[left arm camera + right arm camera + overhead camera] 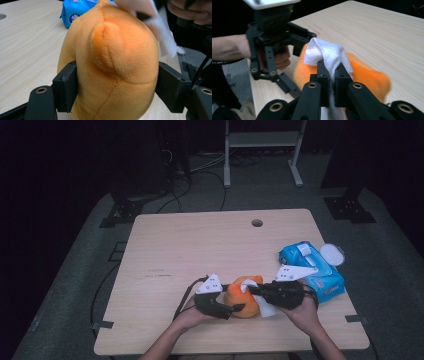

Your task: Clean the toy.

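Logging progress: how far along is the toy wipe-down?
Done: a white wipe is out of the blue pack. In hand: left gripper clamps the orange plush toy; right gripper, shut on the wipe, presses it on the toy's top. Left: finish wiping, set both down.

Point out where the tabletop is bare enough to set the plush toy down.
Free: the whole far half of the table, from the round hole to the left edge, and the near-left corner. Crowded: the near middle, where the left gripper, orange plush toy, white wipe and right gripper meet, and the right side by the blue wipes pack.
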`<state>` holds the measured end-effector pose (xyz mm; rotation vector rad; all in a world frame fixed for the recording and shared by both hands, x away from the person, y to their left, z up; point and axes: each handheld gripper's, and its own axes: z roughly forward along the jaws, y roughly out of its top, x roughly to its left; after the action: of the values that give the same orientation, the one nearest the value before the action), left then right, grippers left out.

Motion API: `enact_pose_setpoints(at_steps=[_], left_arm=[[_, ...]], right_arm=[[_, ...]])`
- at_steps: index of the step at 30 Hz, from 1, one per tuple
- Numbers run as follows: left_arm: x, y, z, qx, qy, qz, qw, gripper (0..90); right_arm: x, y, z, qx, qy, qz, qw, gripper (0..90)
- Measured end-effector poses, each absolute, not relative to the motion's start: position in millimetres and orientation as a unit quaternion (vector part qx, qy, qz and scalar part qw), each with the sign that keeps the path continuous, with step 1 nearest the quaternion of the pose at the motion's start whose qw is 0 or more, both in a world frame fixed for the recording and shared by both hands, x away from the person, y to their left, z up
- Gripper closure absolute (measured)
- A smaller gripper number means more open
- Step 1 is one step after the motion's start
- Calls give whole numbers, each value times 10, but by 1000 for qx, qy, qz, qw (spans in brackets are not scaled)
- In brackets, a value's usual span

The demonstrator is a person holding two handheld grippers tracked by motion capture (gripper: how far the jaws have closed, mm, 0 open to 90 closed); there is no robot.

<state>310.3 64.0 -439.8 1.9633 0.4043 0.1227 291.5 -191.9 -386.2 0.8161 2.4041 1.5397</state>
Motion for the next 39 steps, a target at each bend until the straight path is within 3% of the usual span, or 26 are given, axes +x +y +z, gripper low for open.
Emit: enact_pose_setpoints(at_steps=[5, 10, 14, 18, 22, 25, 33, 39], left_arm=[[3065, 601, -4375, 835, 139, 55, 530, 264], [3122, 609, -4363, 828, 164, 54, 533, 141], [3078, 589, -4375, 829, 162, 57, 533, 243], [2985, 520, -4361, 838, 137, 81, 521, 279], [2892, 440, -4353, 847, 99, 104, 512, 273], [2918, 433, -4368, 841, 108, 100, 521, 211], [2838, 373, -4415, 848, 81, 106, 513, 223], [2882, 389, -4379, 841, 100, 95, 522, 194]], right_arm=[[2971, -2067, -3882, 295, 801, 511, 101, 845], [2937, -2048, -3893, 294, 804, 508, 95, 848], [2861, -1910, -3853, 267, 811, 514, 82, 848], [2867, -1909, -3802, 266, 811, 512, 96, 846], [2955, -2102, -3835, 299, 803, 504, 111, 847], [2991, -2188, -3907, 312, 799, 506, 91, 848], [2808, -1861, -3816, 253, 822, 506, 65, 848], [2849, -1943, -3802, 263, 825, 493, 88, 848]])
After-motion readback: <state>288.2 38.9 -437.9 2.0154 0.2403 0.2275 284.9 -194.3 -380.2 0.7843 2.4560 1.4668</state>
